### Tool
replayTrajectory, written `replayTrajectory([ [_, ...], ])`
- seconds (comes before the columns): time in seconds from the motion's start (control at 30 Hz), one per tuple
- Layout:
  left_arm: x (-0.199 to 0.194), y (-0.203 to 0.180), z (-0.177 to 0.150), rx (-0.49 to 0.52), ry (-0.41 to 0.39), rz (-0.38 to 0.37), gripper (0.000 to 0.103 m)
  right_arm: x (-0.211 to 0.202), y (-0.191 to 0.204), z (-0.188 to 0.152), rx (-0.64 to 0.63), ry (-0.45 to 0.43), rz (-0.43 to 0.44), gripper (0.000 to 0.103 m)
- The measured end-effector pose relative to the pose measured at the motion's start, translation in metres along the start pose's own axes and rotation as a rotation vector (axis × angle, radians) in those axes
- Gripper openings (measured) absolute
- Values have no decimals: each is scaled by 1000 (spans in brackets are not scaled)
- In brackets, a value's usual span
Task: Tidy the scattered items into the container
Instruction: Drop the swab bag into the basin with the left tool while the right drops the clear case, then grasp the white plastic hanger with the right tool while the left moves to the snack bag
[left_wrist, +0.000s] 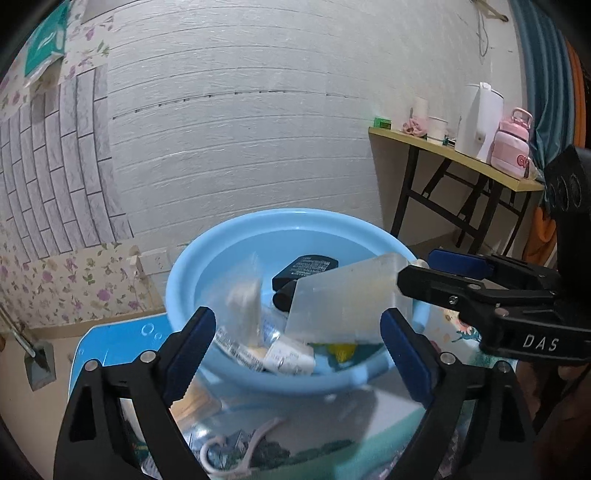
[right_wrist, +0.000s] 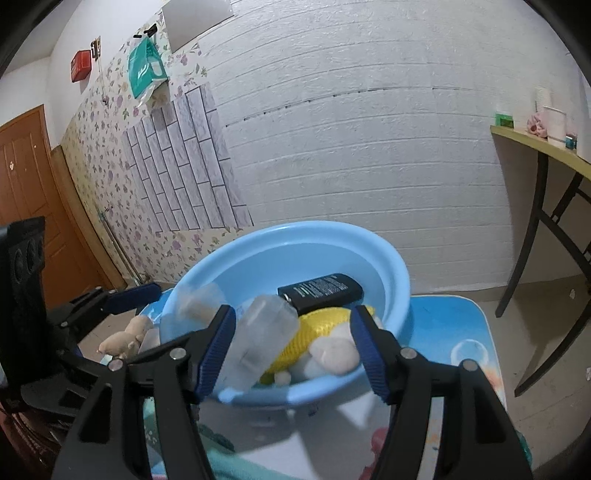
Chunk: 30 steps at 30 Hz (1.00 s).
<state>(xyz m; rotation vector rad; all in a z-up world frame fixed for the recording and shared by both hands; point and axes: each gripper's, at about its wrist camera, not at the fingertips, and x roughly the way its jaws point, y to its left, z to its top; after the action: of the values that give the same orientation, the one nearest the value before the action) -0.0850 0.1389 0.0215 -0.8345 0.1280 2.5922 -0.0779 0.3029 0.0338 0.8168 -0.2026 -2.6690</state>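
Note:
A light blue basin (left_wrist: 221, 258) (right_wrist: 391, 280) stands on a patterned mat. It holds a black bottle (left_wrist: 306, 269) (right_wrist: 321, 291), a yellow mesh item (right_wrist: 317, 332), a plush toy (right_wrist: 332, 354) and small packets (left_wrist: 288, 356). A clear frosted container (left_wrist: 347, 299) (right_wrist: 258, 339) is blurred above the basin, and so is a clear bag (left_wrist: 243, 299) (right_wrist: 199, 302). My left gripper (left_wrist: 299, 347) is open at the basin's near rim. My right gripper (right_wrist: 293, 347) is open over the basin, and shows at the right of the left wrist view (left_wrist: 424, 273).
A blue stool (left_wrist: 110, 339) stands left of the basin. A white hook-shaped item (left_wrist: 236, 443) lies on the mat (right_wrist: 461, 332) near me. A side table (left_wrist: 461, 158) with a kettle and pink bottle stands at the right, against the white wall.

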Motion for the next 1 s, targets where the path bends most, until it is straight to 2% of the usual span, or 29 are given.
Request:
replayTrajectory([
  [0.37, -31, 8, -29, -34, 12, 39, 91, -24, 9, -22, -1, 42, -29, 64],
  [0.5, -44, 14, -46, -63, 24, 31, 91, -26, 15, -33, 5, 70, -31, 64],
  [0.63, -52, 24, -68, -60, 50, 71, 92, -23, 25, -49, -7, 110, -18, 64],
  [1.0, -69, 68, -113, -148, 103, 150, 92, -10, 44, -72, -50, 196, 1, 64],
])
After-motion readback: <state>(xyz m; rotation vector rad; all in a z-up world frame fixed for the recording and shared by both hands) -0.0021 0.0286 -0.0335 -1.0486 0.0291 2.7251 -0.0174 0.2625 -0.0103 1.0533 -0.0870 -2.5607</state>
